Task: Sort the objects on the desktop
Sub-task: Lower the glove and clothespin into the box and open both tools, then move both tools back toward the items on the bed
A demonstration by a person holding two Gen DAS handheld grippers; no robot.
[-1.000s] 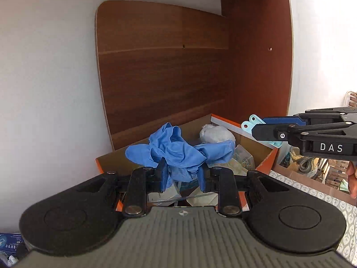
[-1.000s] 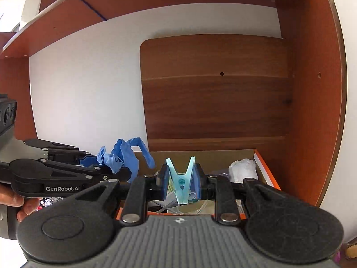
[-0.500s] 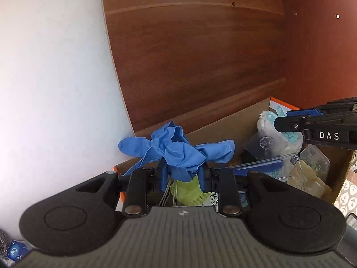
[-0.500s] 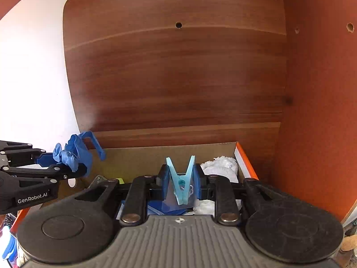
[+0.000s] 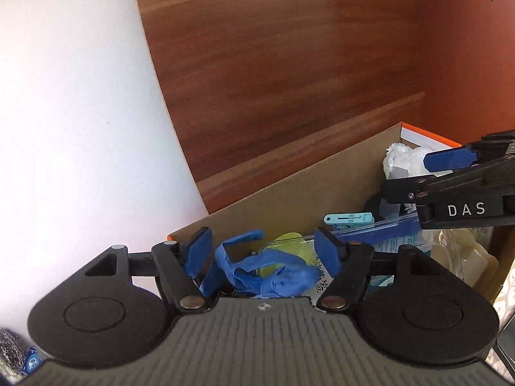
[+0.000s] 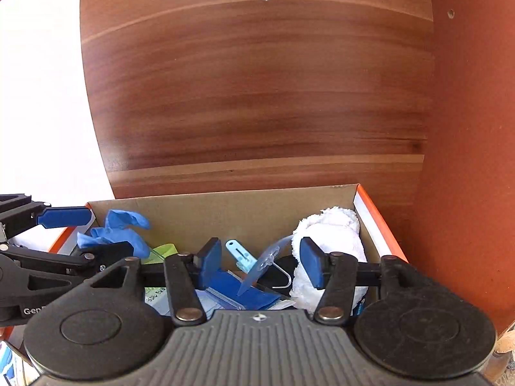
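Glove (image 5: 257, 273), blue and crumpled, lies between the pads of the left gripper (image 5: 262, 251), low over the near-left end of the cardboard box (image 5: 289, 199). Left jaws have just been opening and now stand wide; neither pad presses on the glove, though one fold lies close against the left pad (image 5: 198, 254). From the right wrist view the same glove (image 6: 119, 231) shows bunched at the left end of the box (image 6: 225, 212), just behind the left gripper's fingers (image 6: 64, 217).

Clothespin (image 6: 239, 254), pale blue, lies tilted inside the box among the other contents, between and beyond the pads of the right gripper (image 6: 260, 263). Right jaws have also just been opening; they stand well apart and hold nothing. The left wrist view shows the clothespin (image 5: 347, 218) lying on its side below the right gripper (image 5: 405, 173).

Other contents of the box: white cloth bundle (image 6: 328, 241) at the right end, touching the right wall; clear plastic bags with blue strips (image 6: 244, 292) in the middle; something yellow-green (image 5: 289, 241) under the glove.

Box has an orange outer rim and stands against a wooden back panel (image 6: 257, 96), in the corner with an orange-brown side panel (image 6: 466, 128). White wall (image 5: 80, 128) to the left.
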